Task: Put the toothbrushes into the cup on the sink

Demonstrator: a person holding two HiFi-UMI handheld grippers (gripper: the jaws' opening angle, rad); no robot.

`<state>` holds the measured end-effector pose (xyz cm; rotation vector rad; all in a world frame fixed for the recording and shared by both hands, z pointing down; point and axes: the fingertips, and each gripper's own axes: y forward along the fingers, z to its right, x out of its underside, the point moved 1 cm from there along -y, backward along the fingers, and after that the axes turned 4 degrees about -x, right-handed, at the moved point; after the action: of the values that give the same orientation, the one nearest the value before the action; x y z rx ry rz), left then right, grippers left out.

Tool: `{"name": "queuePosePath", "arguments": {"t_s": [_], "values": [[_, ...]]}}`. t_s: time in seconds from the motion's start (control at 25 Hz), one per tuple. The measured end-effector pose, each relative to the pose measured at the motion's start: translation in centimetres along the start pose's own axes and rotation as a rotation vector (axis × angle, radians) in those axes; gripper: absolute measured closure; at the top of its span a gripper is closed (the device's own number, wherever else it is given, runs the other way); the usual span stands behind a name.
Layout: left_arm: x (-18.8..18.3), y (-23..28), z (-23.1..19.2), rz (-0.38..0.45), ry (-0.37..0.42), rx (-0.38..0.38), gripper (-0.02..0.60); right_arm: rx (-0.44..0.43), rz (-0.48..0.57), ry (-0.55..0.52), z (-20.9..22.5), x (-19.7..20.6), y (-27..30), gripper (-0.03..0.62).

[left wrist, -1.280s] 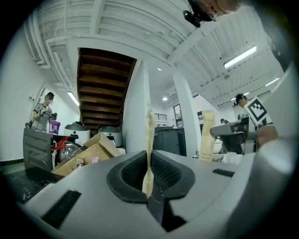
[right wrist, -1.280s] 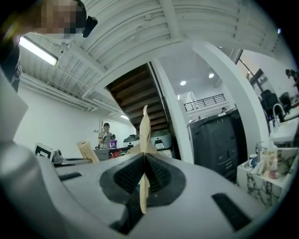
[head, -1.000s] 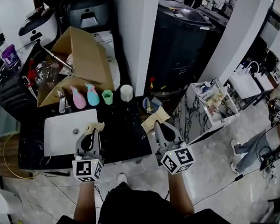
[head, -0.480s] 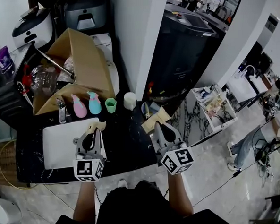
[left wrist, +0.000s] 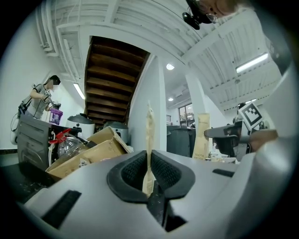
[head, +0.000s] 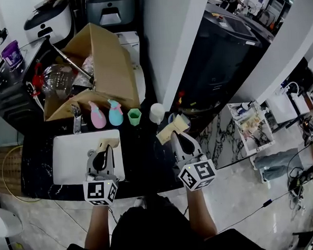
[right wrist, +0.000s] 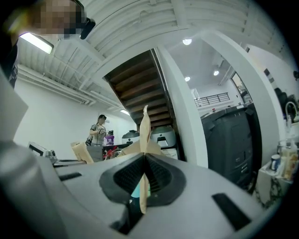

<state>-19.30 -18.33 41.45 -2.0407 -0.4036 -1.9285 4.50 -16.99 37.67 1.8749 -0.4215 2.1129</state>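
My left gripper (head: 103, 148) hangs over the white sink (head: 68, 159), shut on a tan paper toothbrush packet (head: 108, 143). In the left gripper view the packet (left wrist: 150, 133) stands upright, pinched between the dark pads (left wrist: 135, 173). My right gripper (head: 180, 140) is over the black counter, shut on a second tan packet (head: 172, 128). In the right gripper view that packet (right wrist: 145, 128) rises from between the closed jaws. Beyond the sink a green cup (head: 134, 117) and a white cup (head: 157, 112) stand on the counter, apart from both grippers.
A pink bottle (head: 97, 116), a blue bottle (head: 115, 114) and the faucet (head: 76, 117) line the sink's far edge. An open cardboard box (head: 97, 62) sits behind them. A white pillar (head: 169, 36) rises right of the cups. The counter's right edge drops to the floor.
The counter, sink and cups have slid right and slightly down in the head view. Both grippers keep their packets and their places in the frame.
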Motion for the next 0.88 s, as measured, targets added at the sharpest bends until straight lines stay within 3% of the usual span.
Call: {"name": "queuePosePath", "arguments": {"t_s": [0.44,0.88], "values": [[-0.7,4.1,1.8,-0.008,0.016,-0.076,0.554,-0.084,0.013,0.038,5.1,-0.7,4.1,0.588],[0.9,7.8,2.7,-0.040,0.026,-0.156,0.554,-0.131,0.008,0.094,11.2,2.0,6.8,0.589]]}}
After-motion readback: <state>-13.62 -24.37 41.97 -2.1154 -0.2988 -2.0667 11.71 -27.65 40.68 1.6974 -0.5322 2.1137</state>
